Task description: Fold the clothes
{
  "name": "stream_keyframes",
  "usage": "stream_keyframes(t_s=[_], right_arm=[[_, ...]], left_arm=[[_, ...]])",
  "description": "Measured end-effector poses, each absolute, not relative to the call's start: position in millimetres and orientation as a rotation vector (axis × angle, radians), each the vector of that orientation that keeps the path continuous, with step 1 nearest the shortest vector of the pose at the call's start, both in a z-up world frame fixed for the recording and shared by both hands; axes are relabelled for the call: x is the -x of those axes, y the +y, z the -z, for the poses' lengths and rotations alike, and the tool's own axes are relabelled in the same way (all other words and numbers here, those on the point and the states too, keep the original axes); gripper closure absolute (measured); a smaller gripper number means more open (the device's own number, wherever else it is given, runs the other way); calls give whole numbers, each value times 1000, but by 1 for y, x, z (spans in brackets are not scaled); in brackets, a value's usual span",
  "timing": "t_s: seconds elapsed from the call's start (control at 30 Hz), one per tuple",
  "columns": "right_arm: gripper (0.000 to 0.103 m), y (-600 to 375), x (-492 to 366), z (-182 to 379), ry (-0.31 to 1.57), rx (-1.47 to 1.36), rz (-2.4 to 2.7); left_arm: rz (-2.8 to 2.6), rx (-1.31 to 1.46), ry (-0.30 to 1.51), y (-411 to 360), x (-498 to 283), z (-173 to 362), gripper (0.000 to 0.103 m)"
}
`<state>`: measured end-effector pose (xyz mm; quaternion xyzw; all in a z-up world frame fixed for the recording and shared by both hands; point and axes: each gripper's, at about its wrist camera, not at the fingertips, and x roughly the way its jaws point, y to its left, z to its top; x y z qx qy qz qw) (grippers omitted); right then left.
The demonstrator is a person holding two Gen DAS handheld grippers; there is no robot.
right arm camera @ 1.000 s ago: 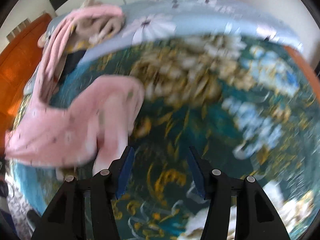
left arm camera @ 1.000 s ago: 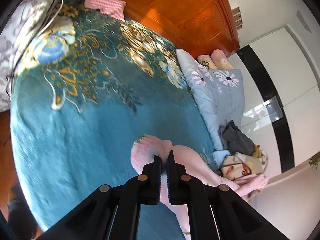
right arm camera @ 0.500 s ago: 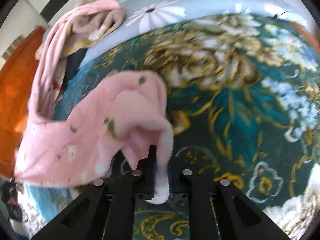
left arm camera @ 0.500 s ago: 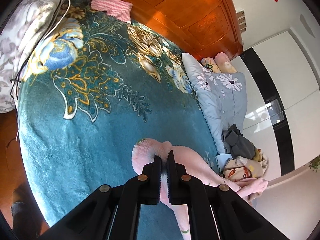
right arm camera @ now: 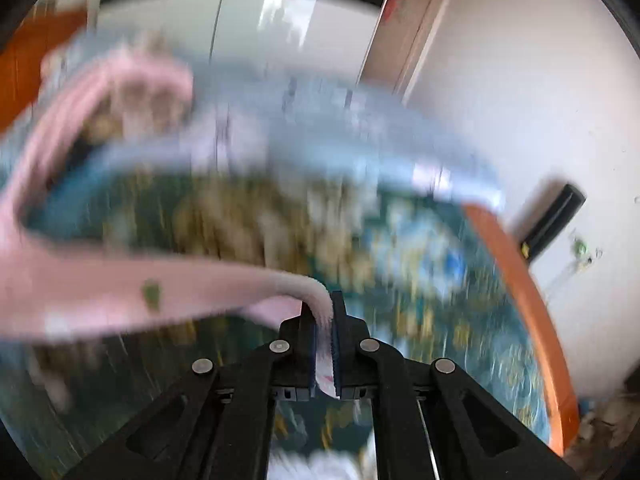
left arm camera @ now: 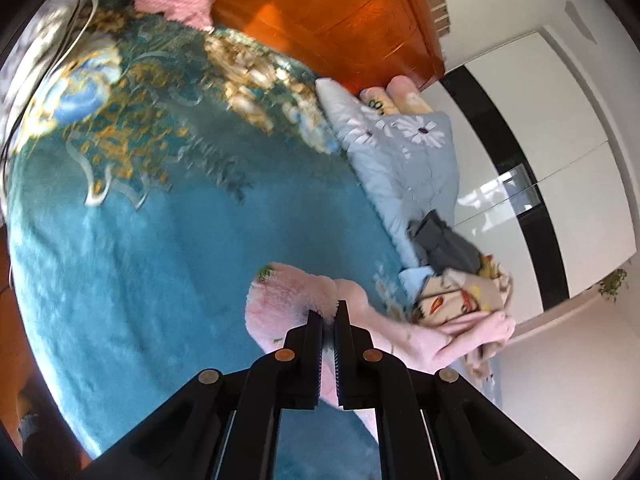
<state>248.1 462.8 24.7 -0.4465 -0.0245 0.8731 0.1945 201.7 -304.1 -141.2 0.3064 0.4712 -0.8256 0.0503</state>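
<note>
A fluffy pink garment (left arm camera: 288, 300) with small green marks lies on the teal flowered blanket (left arm camera: 168, 240). My left gripper (left arm camera: 329, 312) is shut on its edge, low over the bed. In the right wrist view my right gripper (right arm camera: 325, 312) is shut on another edge of the same pink garment (right arm camera: 120, 292), which stretches away to the left and up. That view is heavily blurred.
A light blue daisy quilt (left arm camera: 404, 160) lies along the bed's far side with a heap of clothes (left arm camera: 452, 280) on it. A pink knitted piece (left arm camera: 176, 4) lies by the orange wooden headboard (left arm camera: 340, 12). White wardrobe doors (left arm camera: 560, 160) stand beyond.
My right gripper closed on the pink garment's edge and has swung up and away with it, blurring the view. My left gripper stays shut on the garment and has shifted slightly.
</note>
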Motion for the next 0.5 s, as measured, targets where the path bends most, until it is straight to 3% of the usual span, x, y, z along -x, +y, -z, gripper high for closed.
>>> stream_keyframes(t_s=[0.17, 0.37, 0.5], right_arm=[[97, 475, -289, 54, 27, 1501, -2337], [97, 465, -297, 67, 9, 1605, -2375], [91, 459, -307, 75, 41, 1667, -2408]], left_arm=[[2408, -936, 1446, -320, -218, 166, 98], [2432, -841, 1313, -350, -215, 136, 98], [2415, -865, 1252, -368, -219, 139, 98]])
